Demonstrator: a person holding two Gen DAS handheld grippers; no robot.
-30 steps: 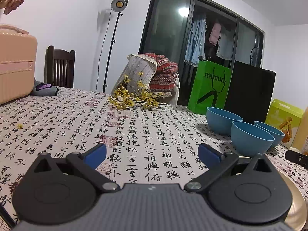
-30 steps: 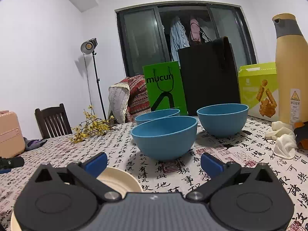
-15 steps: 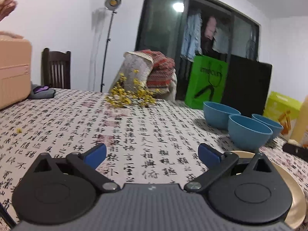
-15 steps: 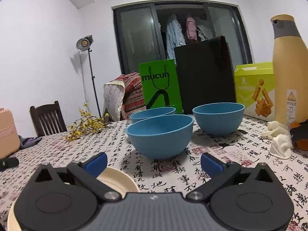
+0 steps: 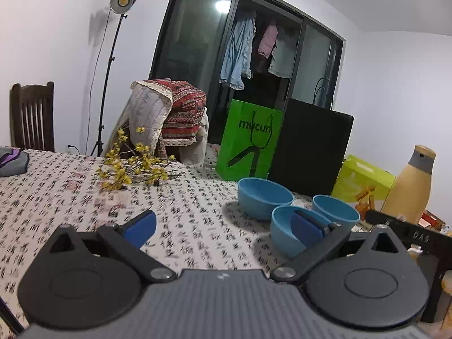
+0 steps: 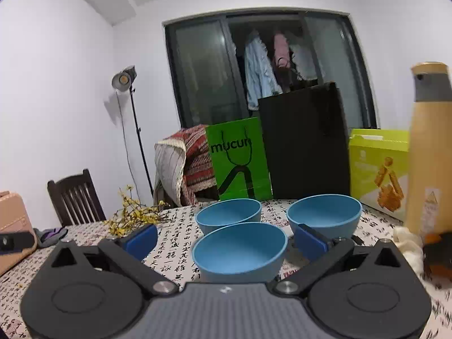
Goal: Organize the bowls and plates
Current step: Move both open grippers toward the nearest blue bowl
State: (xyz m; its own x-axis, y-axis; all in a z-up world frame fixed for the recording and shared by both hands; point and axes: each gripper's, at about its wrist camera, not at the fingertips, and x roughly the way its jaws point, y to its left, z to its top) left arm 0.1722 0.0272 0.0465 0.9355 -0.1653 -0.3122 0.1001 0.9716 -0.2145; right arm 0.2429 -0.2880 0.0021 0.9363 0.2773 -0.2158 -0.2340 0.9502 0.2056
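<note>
Right hand-held gripper [image 6: 226, 240]: gaping wide, gripping nothing.
Nearest bowl [image 6: 240, 250]: sitting between its fingers.
Left hand-held gripper [image 5: 223, 226]: gaping, empty.

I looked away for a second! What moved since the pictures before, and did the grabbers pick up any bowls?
No bowl was picked up. The right gripper rose and moved in over the nearest blue bowl, so the cream plate dropped out of its view. The left gripper lifted and swung right toward the three bowls. Both stayed open and empty. The bowls, green bag and bottle stayed put.
</note>
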